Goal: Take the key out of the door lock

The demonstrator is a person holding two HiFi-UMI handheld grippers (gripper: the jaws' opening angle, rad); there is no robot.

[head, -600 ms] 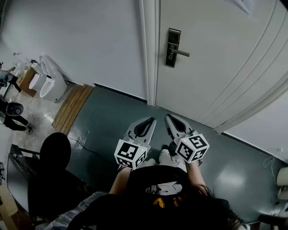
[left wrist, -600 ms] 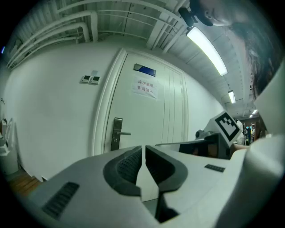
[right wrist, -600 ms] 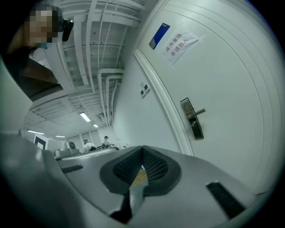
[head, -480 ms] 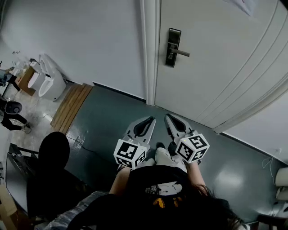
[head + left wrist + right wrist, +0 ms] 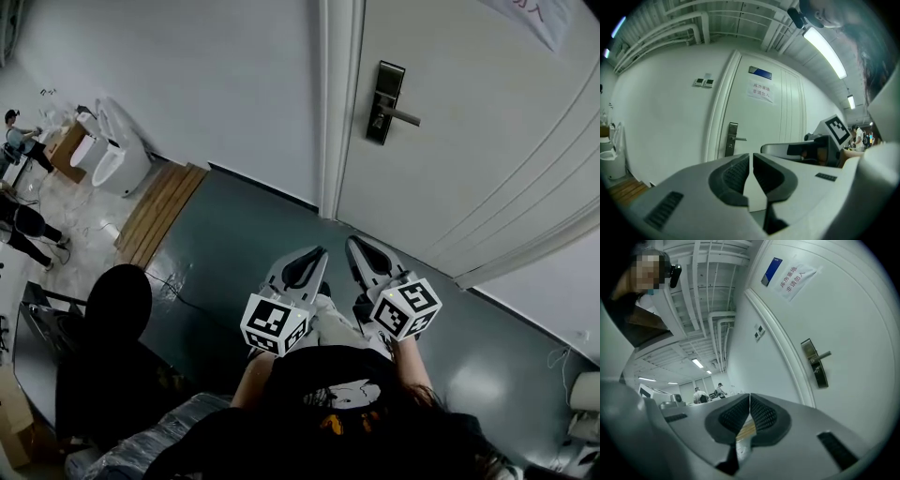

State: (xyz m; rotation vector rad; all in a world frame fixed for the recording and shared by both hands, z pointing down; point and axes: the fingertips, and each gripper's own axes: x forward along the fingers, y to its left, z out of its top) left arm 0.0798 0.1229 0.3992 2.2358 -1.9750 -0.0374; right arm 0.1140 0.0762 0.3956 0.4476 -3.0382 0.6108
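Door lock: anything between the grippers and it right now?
Nothing visible. Only floor lies between the left gripper, the right gripper and the door, and both gripper views see the door lock unblocked. Both jaws are shut, empty, short of the door. The key itself is too small to make out.

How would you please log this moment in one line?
stage: facing door | left tool: shut, empty | right tool: shut, empty | lock: untouched | key: too small to see
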